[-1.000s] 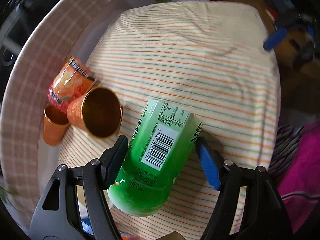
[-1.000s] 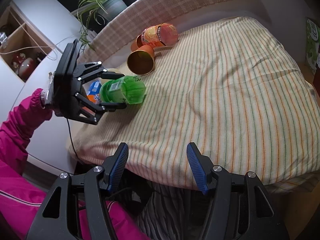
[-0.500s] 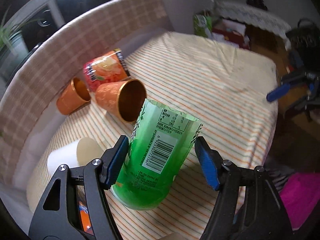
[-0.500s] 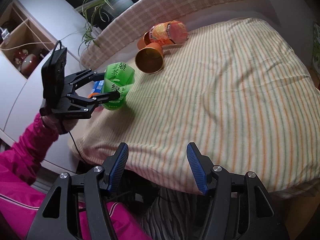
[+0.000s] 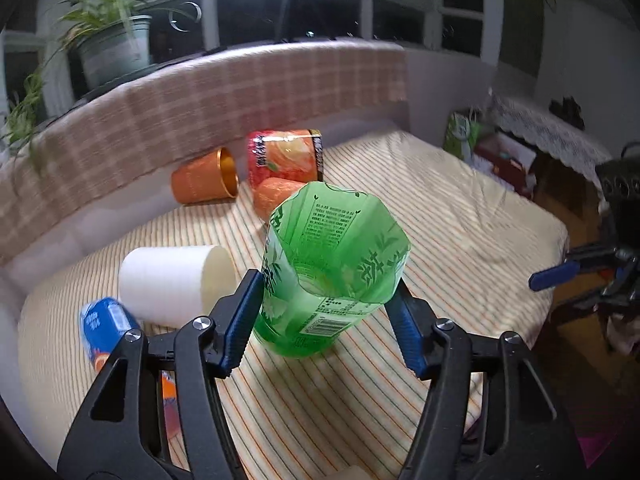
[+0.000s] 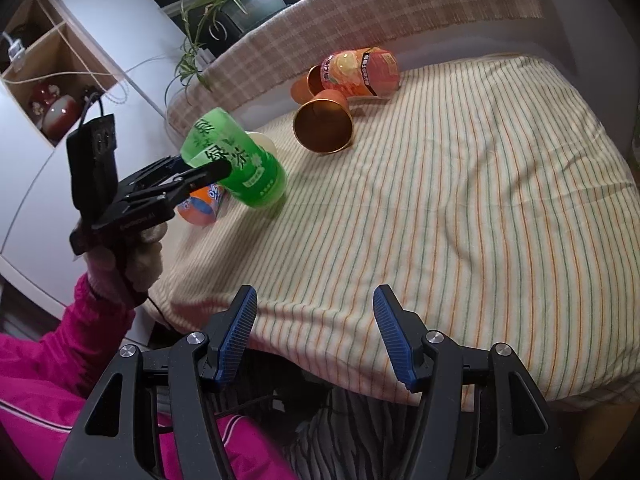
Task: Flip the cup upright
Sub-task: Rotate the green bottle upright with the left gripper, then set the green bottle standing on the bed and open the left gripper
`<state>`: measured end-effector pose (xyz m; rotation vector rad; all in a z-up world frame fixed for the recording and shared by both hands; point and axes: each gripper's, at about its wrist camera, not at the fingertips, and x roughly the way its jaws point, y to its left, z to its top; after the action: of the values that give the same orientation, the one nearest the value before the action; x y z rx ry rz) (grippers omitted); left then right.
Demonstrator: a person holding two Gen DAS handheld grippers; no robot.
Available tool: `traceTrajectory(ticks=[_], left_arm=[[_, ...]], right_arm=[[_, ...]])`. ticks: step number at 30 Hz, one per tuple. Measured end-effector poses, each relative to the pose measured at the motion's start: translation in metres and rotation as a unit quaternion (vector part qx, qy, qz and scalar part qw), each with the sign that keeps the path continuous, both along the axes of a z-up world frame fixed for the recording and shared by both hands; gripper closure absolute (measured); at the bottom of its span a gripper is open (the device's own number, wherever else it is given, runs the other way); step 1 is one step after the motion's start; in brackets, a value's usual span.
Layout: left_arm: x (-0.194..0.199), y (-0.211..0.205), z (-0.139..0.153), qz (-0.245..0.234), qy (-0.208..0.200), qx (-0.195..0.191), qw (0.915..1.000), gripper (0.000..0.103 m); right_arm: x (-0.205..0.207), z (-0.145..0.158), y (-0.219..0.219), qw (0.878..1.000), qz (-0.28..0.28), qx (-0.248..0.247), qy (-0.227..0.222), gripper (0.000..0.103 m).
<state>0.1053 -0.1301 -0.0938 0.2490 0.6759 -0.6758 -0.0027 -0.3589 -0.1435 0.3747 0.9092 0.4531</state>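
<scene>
So we've got the striped cloth-covered table (image 6: 460, 208) with the green cut-off plastic bottle cup (image 5: 328, 276) tilted at its near left, base touching cloth, left gripper (image 5: 324, 320) clamped on it. Right gripper (image 6: 316, 336) hangs apart, empty. Thin walls could buckle and slip; the soft cloth may tip it.

The left tongs (image 5: 324, 316) are clamping their blue pads (image 5: 240, 320) against something held between them, with a gloved left hand (image 6: 132, 252) gripping the handle. The right tongs (image 6: 314, 336) are hovering with fingers spread apart, holding nothing.
</scene>
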Motion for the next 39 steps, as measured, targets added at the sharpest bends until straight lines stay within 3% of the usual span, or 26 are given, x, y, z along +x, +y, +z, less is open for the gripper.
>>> traceTrajectory(ticks=[13, 26, 39], left_arm=[[-0.005, 0.02, -0.007, 0.032, -0.001, -0.03, 0.999, 0.041], [-0.006, 0.035, -0.021, 0.07, 0.023, -0.081, 0.994, 0.041], [-0.004, 0.048, -0.025, 0.089, 0.029, -0.085, 0.9921, 0.044]], right_arm=[[0.003, 0.007, 0.018, 1.0, -0.016, -0.02, -0.018, 0.043], [0.002, 0.023, 0.034, 0.992, -0.065, -0.085, -0.065, 0.043], [0.003, 0.026, 0.042, 0.989, -0.07, -0.11, -0.072, 0.043]])
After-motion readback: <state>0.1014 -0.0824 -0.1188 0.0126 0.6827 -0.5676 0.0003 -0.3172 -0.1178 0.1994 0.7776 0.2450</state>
